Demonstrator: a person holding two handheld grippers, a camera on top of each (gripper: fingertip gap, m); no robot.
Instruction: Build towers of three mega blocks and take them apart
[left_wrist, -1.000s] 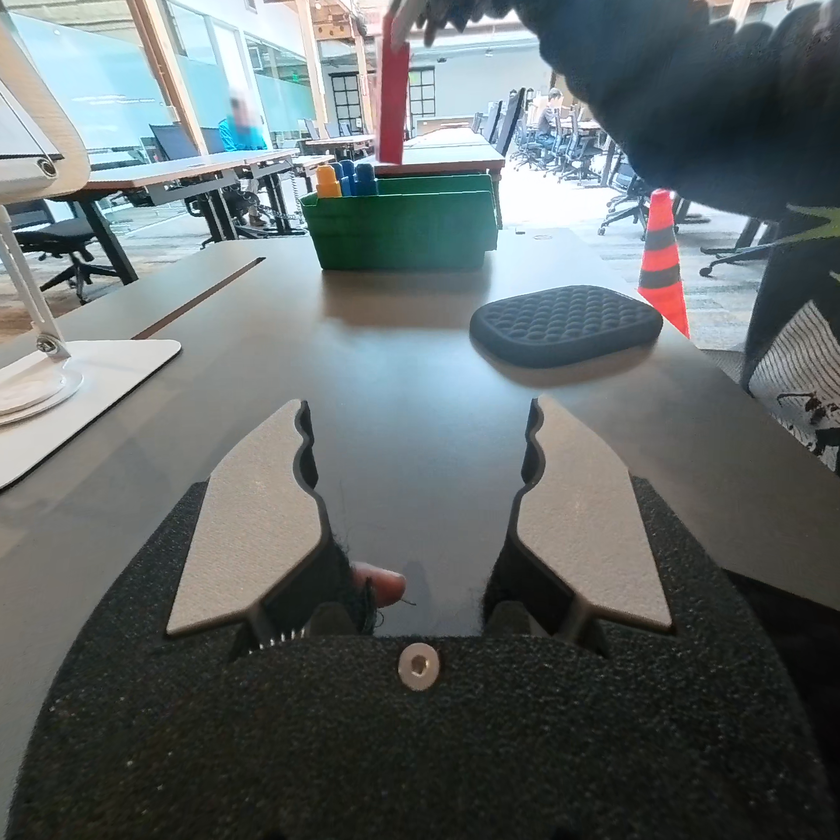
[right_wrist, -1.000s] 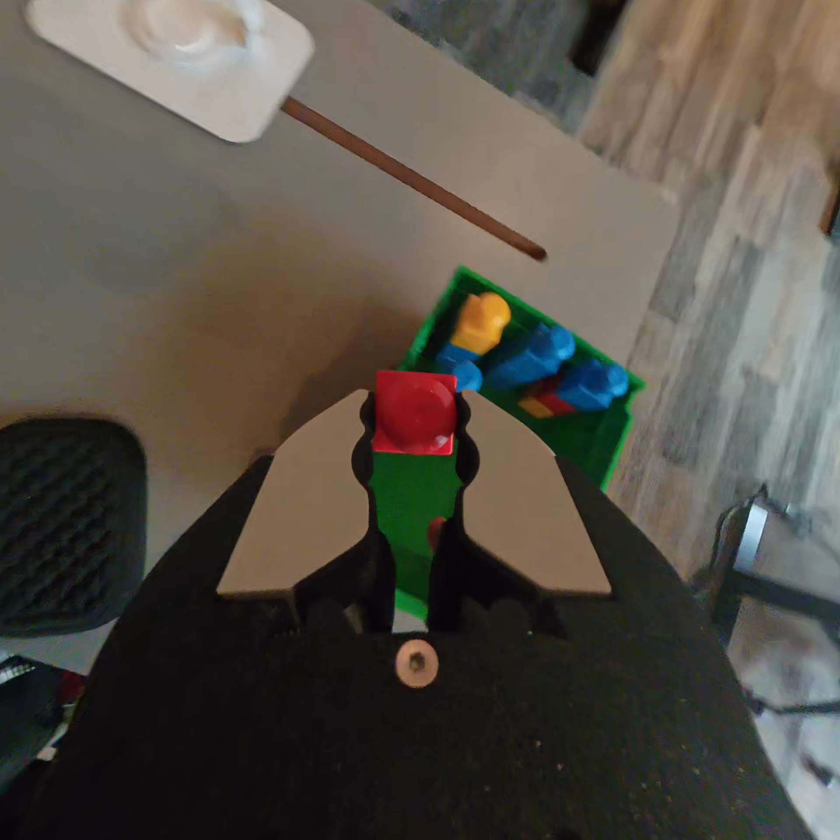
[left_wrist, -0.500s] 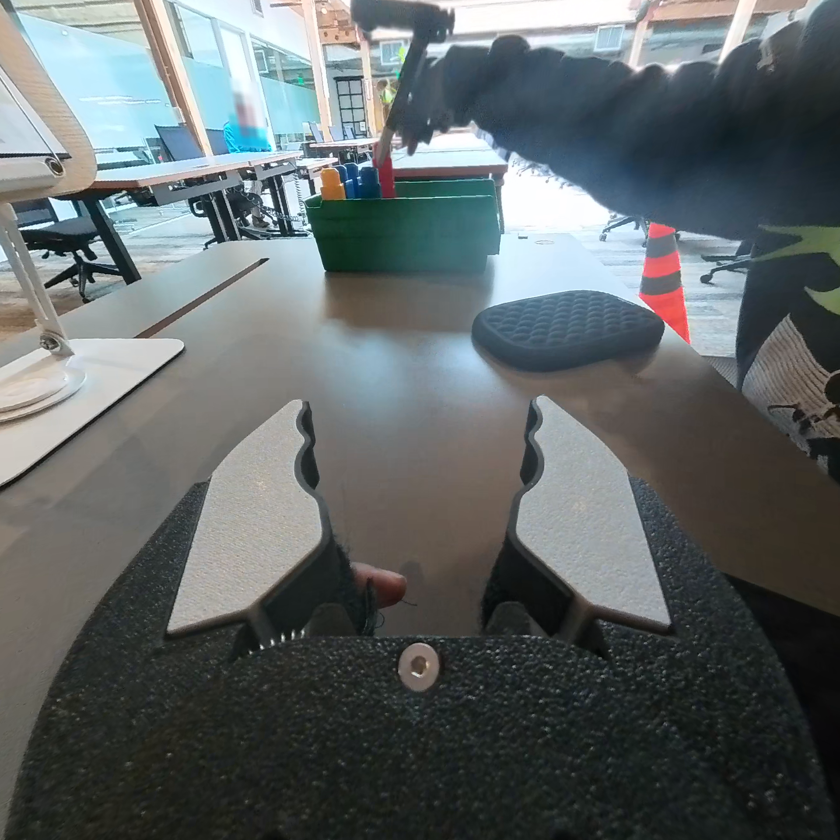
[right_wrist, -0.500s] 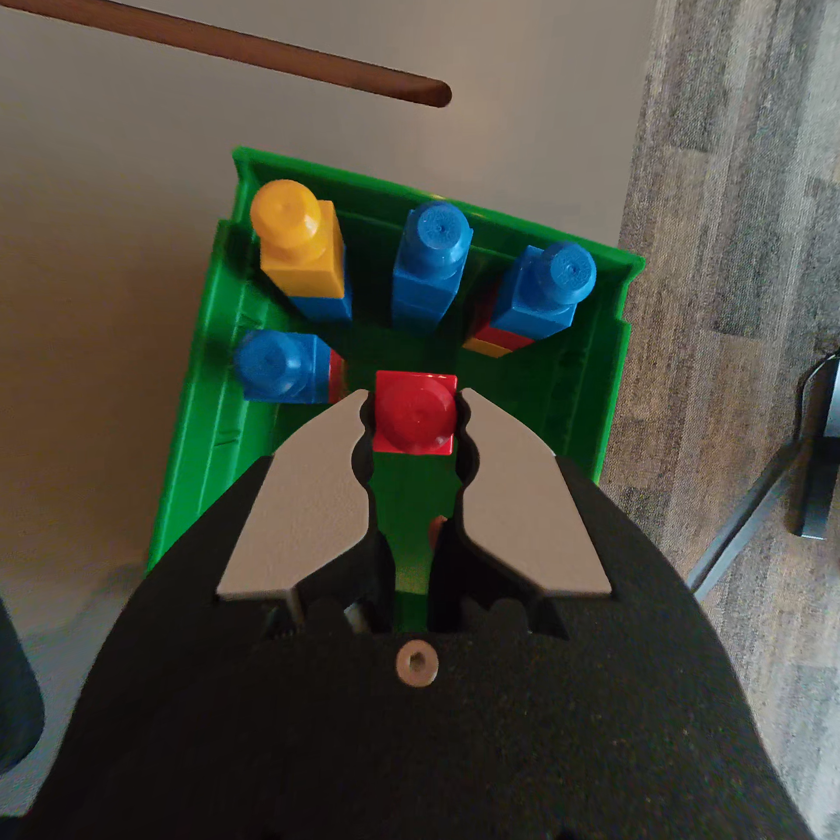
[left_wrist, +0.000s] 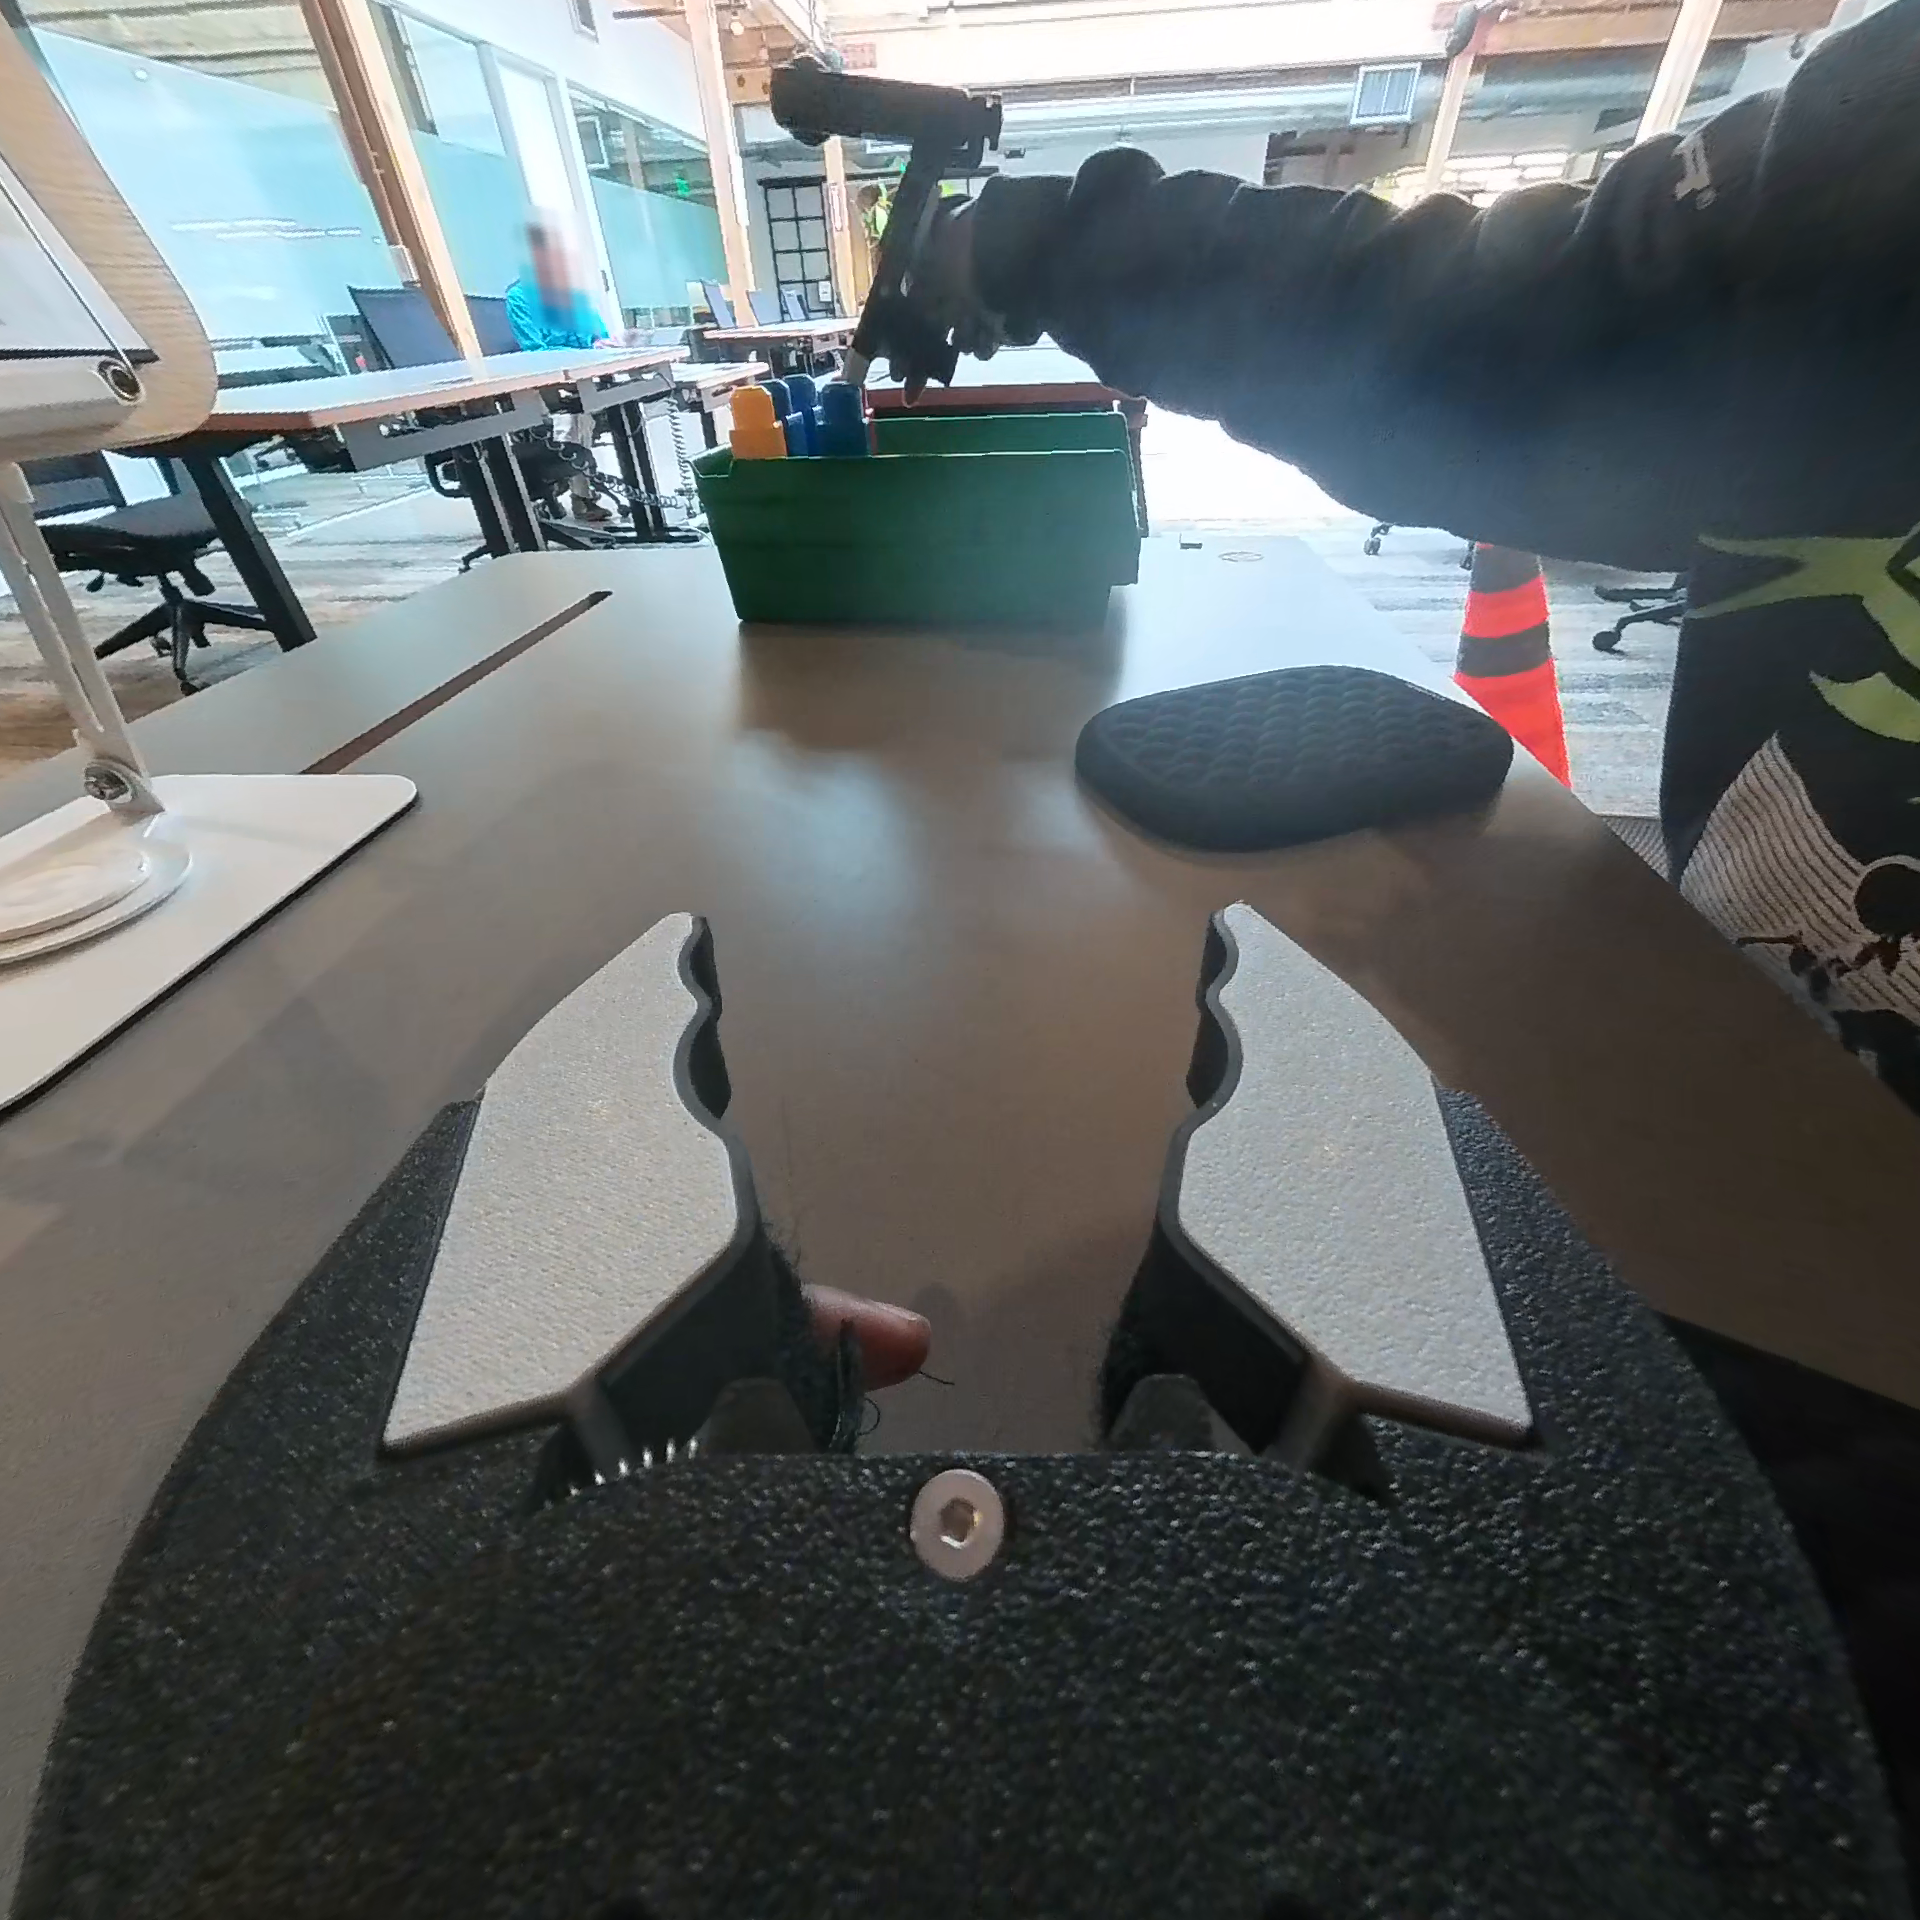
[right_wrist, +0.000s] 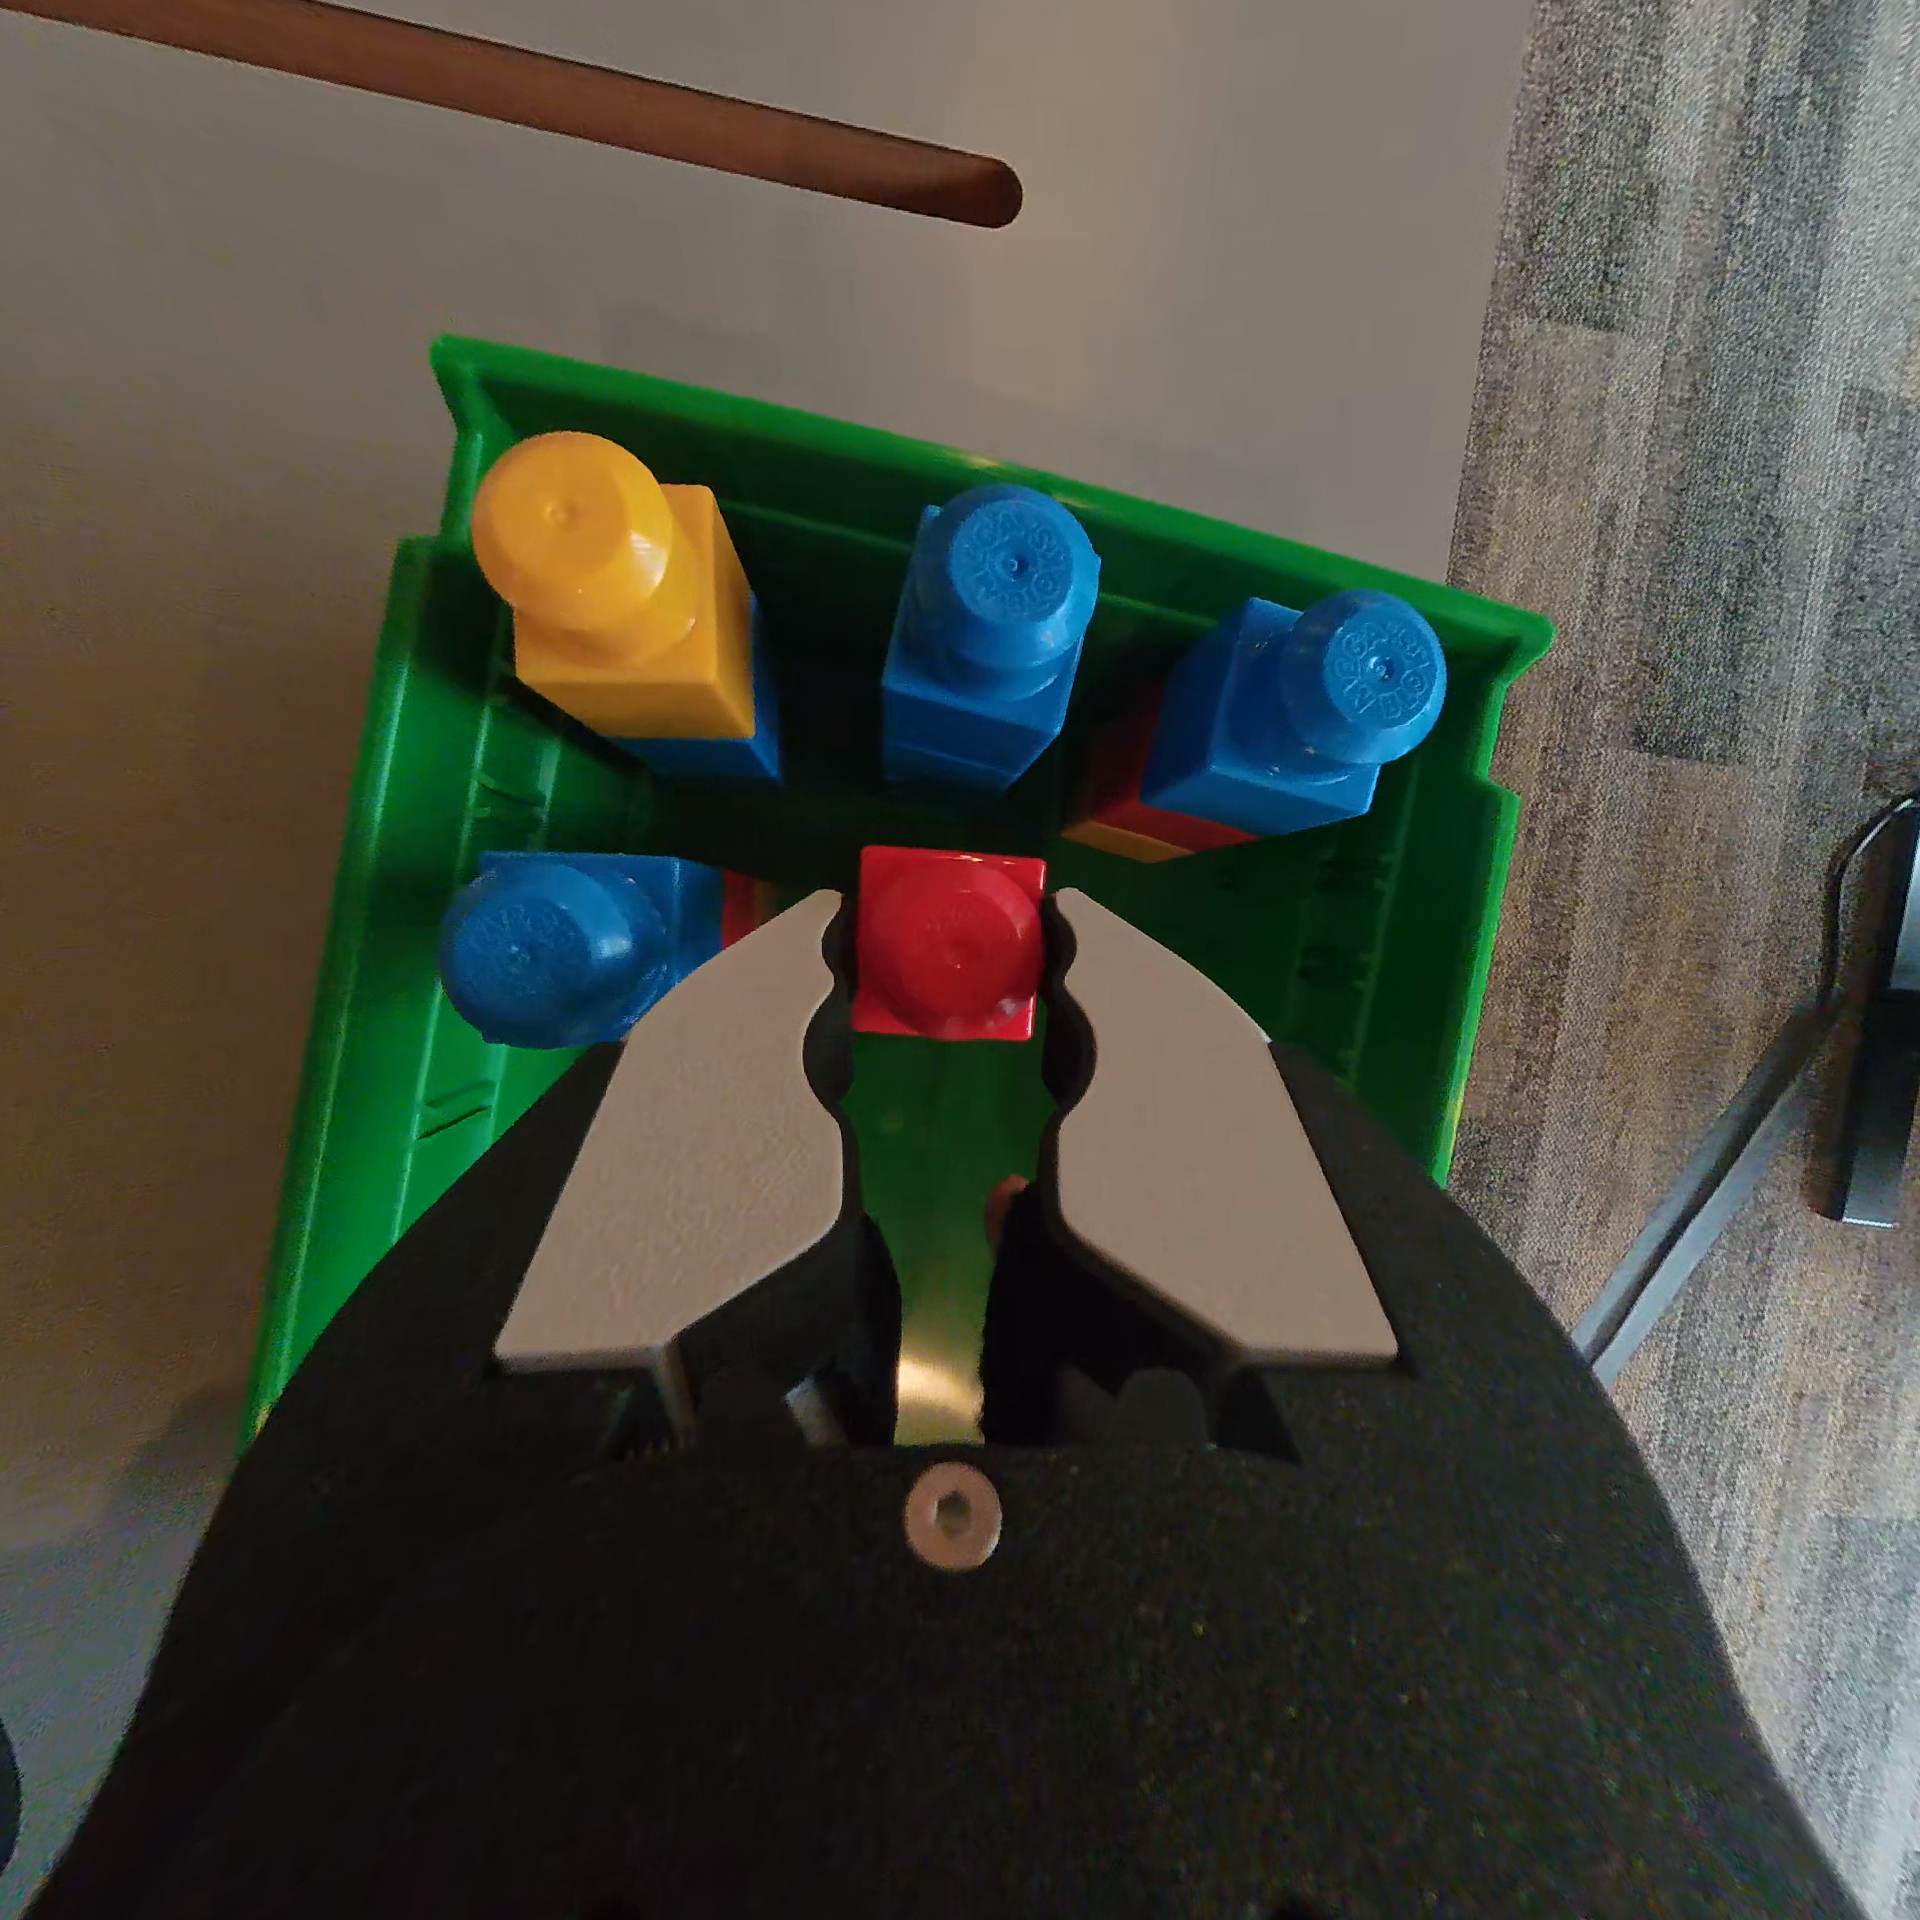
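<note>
My right gripper (right_wrist: 945, 930) points straight down into the green bin (right_wrist: 343, 1039) and is shut on a red-topped block tower (right_wrist: 945, 945), seen from above. Around it in the bin stand a yellow-topped tower (right_wrist: 613, 603) and three blue-topped towers: two at the back (right_wrist: 987, 634) (right_wrist: 1309, 696) and one to the left (right_wrist: 551, 956). My left gripper (left_wrist: 956, 977) is open and empty, low over the table near its front. From there the bin (left_wrist: 914, 540) shows at the far end, with yellow (left_wrist: 755, 424) and blue (left_wrist: 842, 416) tops above its rim. The red tower is hidden there.
A black honeycomb pad (left_wrist: 1288, 753) lies right of centre. A white stand base (left_wrist: 208, 862) sits at the left. A dark-sleeved arm (left_wrist: 1351, 343) reaches over the table to the bin. An orange cone (left_wrist: 1512, 655) stands beyond the right edge. A brown slot (right_wrist: 520, 104) runs past the bin. Left tips to right tips: about 60 cm.
My right gripper has carried the red tower over the bin and lowered it in among the other towers. My left gripper has not moved.
</note>
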